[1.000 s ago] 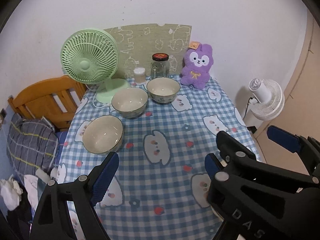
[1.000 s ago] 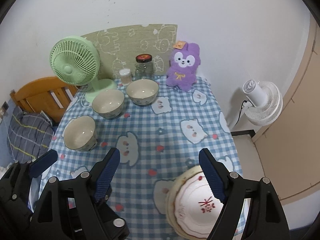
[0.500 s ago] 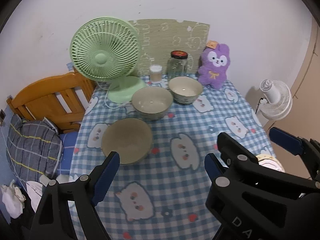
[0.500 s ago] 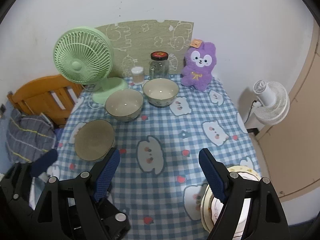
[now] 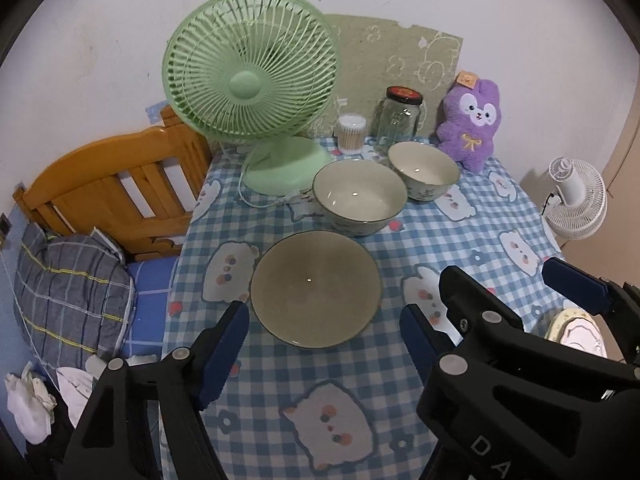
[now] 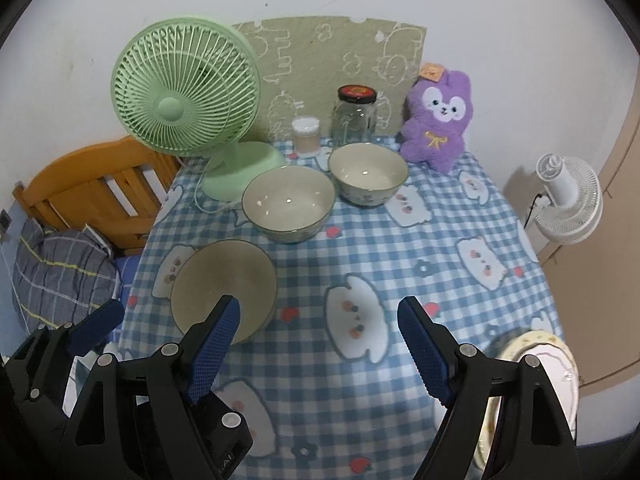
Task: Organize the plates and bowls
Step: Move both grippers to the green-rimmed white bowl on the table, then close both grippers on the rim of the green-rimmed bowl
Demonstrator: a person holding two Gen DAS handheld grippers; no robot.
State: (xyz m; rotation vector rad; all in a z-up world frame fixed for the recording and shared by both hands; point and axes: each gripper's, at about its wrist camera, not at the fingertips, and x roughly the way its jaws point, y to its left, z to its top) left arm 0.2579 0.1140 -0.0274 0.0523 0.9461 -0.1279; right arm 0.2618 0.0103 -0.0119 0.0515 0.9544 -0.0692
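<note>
Both tools have advanced over the surface (image 5: 500,216) toward the green fan (image 5: 250,80). Below the fan, three bowls sit apart, unstacked; nearest bowl (image 5: 315,289) lies ahead of left tool (image 5: 324,350), jaws just narrowed yet released, presumably for gripping. Right tool (image 6: 318,350): released, empty; plates (image 6: 556,364) beside it.

Table (image 6: 460,216) under blue-and-white checked cloth printed with white cats, strawberries and flowers. Along the back edge, left to right: green desk fan (image 6: 186,92), small jar of cotton swabs (image 6: 306,136), glass jar with dark lid (image 6: 356,116), purple plush rabbit (image 6: 438,120). In front of these: three bowls (image 5: 315,289) (image 5: 359,196) (image 5: 424,170) in a diagonal row. At the near right corner: stack of plates (image 6: 536,364).
</note>
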